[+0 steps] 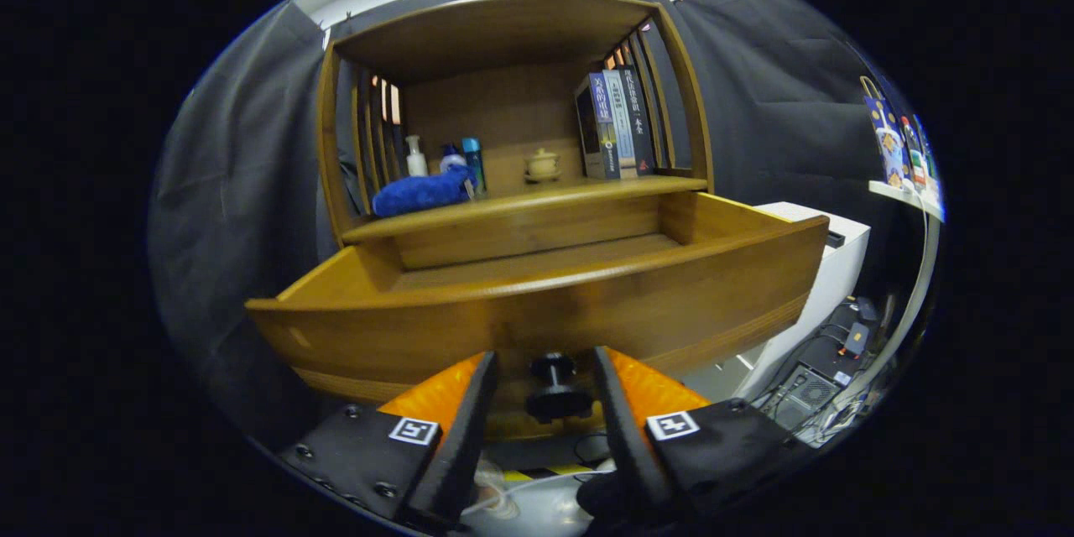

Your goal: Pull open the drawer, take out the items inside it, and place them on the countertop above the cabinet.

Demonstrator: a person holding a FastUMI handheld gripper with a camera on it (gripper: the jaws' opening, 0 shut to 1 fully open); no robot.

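Note:
The wooden drawer (537, 315) of the cabinet stands pulled far out toward me, and the part of its floor that I see is bare wood. Its black knob (551, 393) sits low on the front panel, between my two fingers. My gripper (544, 357) is open: the orange and black fingers (466, 411) flank the knob with a gap on the left side. On the countertop (537, 200) above the drawer lies a blue soft item (419, 193), at its left end.
Behind the blue item stand a white bottle (415, 156) and a teal bottle (473, 158). A small yellow lidded cup (543, 164) sits mid-counter, with books (617, 126) upright at the right. A white box (826, 268) and cables (826, 390) lie to the right, below the drawer.

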